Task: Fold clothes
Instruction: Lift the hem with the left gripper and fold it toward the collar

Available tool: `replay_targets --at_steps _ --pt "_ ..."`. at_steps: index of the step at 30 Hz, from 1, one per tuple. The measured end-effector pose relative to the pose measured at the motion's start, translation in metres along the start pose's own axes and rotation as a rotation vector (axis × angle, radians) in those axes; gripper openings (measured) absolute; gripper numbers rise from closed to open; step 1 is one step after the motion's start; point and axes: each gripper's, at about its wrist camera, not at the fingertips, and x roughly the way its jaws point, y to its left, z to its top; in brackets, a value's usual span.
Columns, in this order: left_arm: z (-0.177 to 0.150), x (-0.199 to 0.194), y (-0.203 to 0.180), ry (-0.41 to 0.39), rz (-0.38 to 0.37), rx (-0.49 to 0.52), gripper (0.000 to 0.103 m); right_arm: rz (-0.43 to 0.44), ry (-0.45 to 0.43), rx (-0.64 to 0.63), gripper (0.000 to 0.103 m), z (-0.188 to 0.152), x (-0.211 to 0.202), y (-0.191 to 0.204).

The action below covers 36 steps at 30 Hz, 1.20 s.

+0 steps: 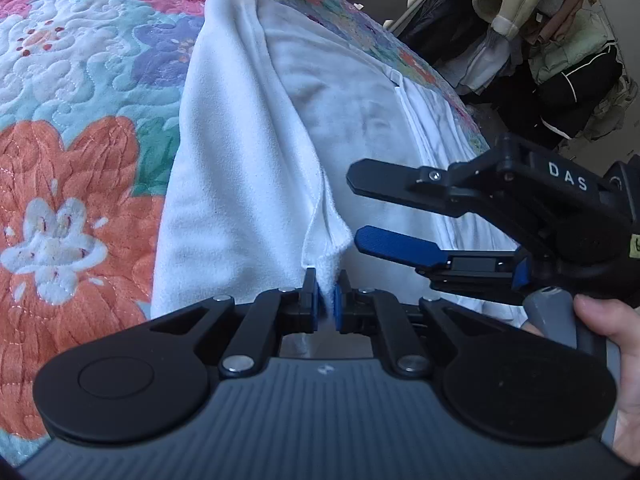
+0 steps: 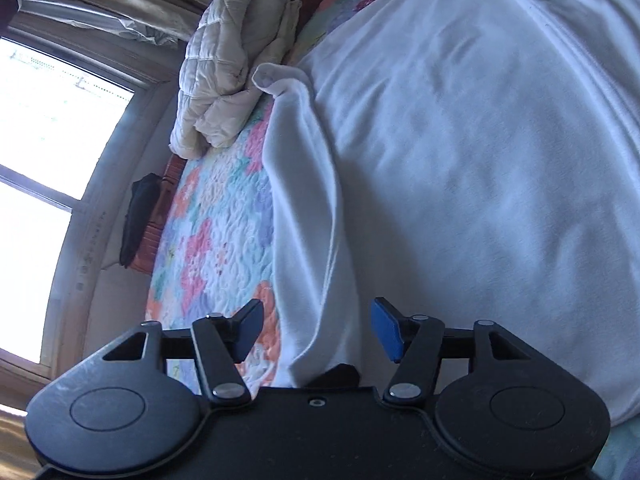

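Observation:
A white fleece garment (image 1: 344,92) lies spread on a floral quilt (image 1: 80,80). Its long sleeve (image 1: 224,160) is drawn up in a taut fold toward me. My left gripper (image 1: 327,304) is shut on the sleeve's cuff end. My right gripper (image 1: 356,208) hovers just right of that cuff, open, with nothing between its fingers. In the right wrist view the right gripper (image 2: 318,330) stands open above the same sleeve (image 2: 308,208), which runs along the garment's body (image 2: 480,160); no cloth is pinched there.
A person's hand (image 1: 612,344) holds the right gripper's handle. A folded cream quilted coat (image 2: 224,68) lies at the far end of the bed by a window (image 2: 48,128). Beyond the bed's right edge are piled and hanging clothes (image 1: 532,40).

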Motion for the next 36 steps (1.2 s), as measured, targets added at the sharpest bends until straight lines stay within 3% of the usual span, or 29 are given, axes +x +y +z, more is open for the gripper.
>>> replay_targets --at_steps 3,4,5,6,11,15,18,22,25,29,32,36 --pt "0.0 -0.004 -0.003 -0.01 -0.054 0.009 0.006 -0.046 0.001 -0.038 0.065 -0.004 0.005 0.005" --pt "0.0 -0.005 -0.007 -0.014 -0.066 0.027 0.006 -0.058 -0.009 -0.046 0.059 -0.005 0.006 0.004" --pt "0.0 -0.005 -0.01 -0.017 -0.079 0.04 0.006 -0.044 -0.02 -0.036 0.035 -0.004 0.005 0.0" --pt "0.0 -0.003 -0.013 -0.017 -0.095 0.045 0.006 -0.032 -0.032 -0.023 0.018 -0.004 0.003 -0.004" --pt "0.005 0.004 -0.029 0.0 -0.135 0.068 0.006 -0.073 -0.174 -0.124 0.011 -0.002 -0.029 -0.004" --pt "0.001 -0.002 -0.049 0.013 -0.197 0.123 0.008 -0.196 -0.278 -0.283 0.011 -0.007 -0.06 0.001" --pt "-0.005 -0.003 -0.052 0.003 -0.162 0.161 0.009 -0.302 -0.328 -0.319 0.011 0.0 -0.084 -0.009" --pt "-0.001 0.006 -0.031 0.021 -0.097 0.084 0.009 -0.367 -0.381 -0.298 0.011 0.013 -0.111 -0.029" --pt "0.003 0.015 -0.021 0.041 -0.037 0.05 0.009 -0.401 -0.392 -0.286 0.011 0.015 -0.124 -0.042" --pt "0.006 0.025 -0.025 0.079 -0.025 0.06 0.009 -0.472 -0.387 -0.328 0.011 0.013 -0.124 -0.049" --pt "0.01 0.033 -0.045 0.106 -0.049 0.122 0.01 -0.531 -0.393 -0.375 0.011 0.013 -0.13 -0.052" --pt "0.006 0.047 -0.065 0.143 -0.028 0.22 0.022 -0.605 -0.411 -0.427 0.01 0.017 -0.145 -0.056"
